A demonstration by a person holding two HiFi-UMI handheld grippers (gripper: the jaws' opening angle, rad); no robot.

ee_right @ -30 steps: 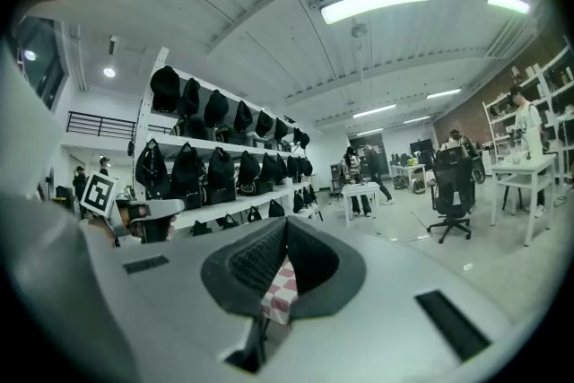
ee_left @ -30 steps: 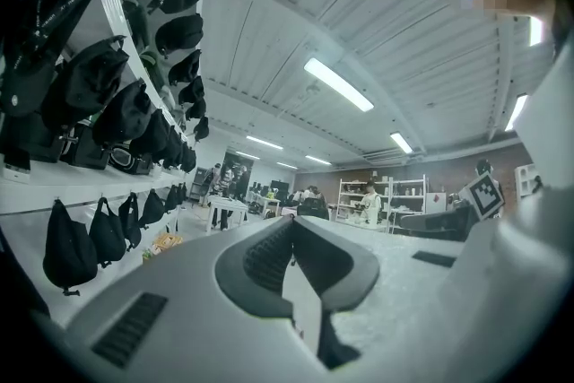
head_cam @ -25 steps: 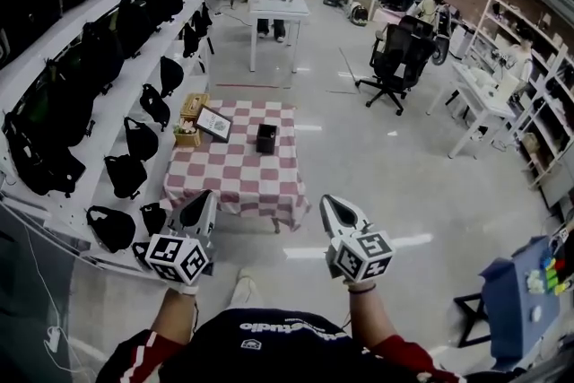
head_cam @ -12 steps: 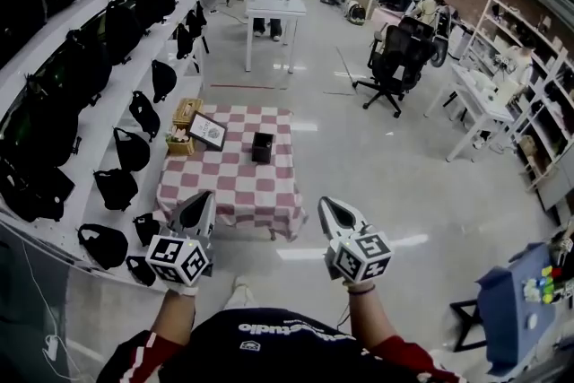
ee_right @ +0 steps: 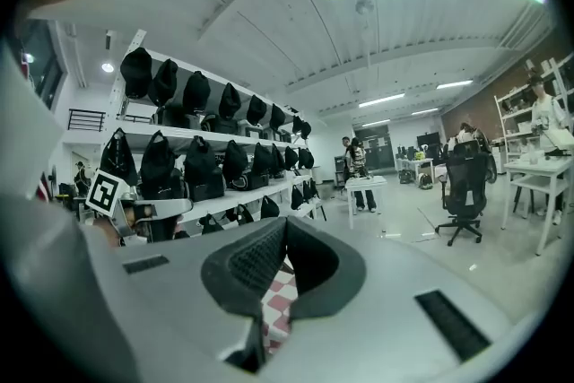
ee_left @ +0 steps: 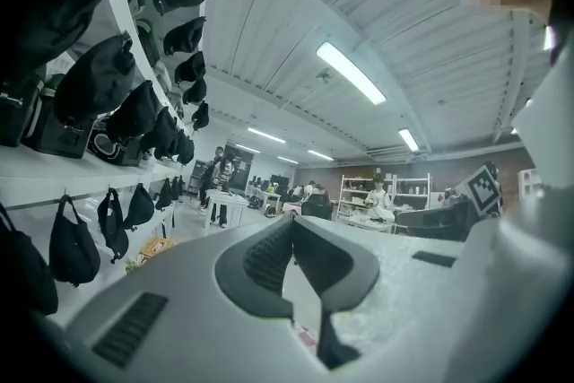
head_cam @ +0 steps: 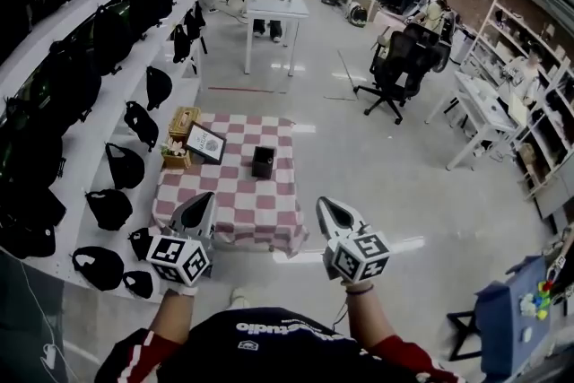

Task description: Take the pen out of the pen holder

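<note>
Presently both claws are held out before the person, by the near edge of the table [head_cam: 235,193]. Left gripper [head_cam: 205,198]: jaws pressed together, nothing between them. Right gripper [head_cam: 322,204]: likewise closed and empty. Black pen holder [head_cam: 263,161] stands upright near the middle of the checked cloth, well apart from both grippers. Pen too small to make out. Framed picture [head_cam: 205,143] and wooden box [head_cam: 184,119] at the table's left.

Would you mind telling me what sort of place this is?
Most likely an open-plan office or lab: wall shelves lined with black bags, office chairs and white desks, plus a low table with a checked cloth.
</note>
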